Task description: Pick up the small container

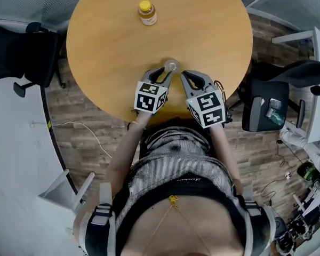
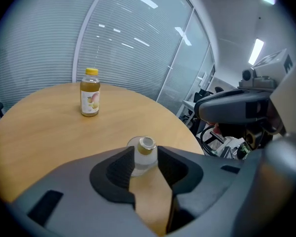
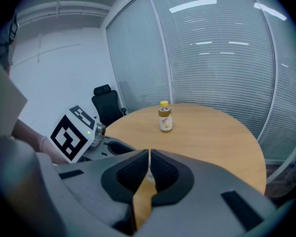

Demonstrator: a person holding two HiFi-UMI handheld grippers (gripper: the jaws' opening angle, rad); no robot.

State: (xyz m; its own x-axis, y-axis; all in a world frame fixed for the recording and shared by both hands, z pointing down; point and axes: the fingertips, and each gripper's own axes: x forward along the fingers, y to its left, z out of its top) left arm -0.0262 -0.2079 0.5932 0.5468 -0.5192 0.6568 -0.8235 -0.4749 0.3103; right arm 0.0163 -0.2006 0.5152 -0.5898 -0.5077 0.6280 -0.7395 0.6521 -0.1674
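The small container (image 1: 172,65), clear glass with a gold-rimmed neck, stands near the front edge of the round wooden table (image 1: 213,31). My left gripper (image 1: 167,72) points at it. In the left gripper view the container (image 2: 146,144) shows in the gap at the fingertips of my left gripper (image 2: 145,155). The jaws are opening and do not visibly press on it. My right gripper (image 1: 185,77) rests beside it to the right. The right gripper view shows the jaws of this gripper (image 3: 149,157) closed to a thin slit with nothing held.
A yellow-capped juice bottle (image 1: 146,13) stands upright at the far side of the table. Black office chairs sit at the left (image 1: 26,52) and right (image 1: 266,108). Glass walls with blinds lie beyond the table.
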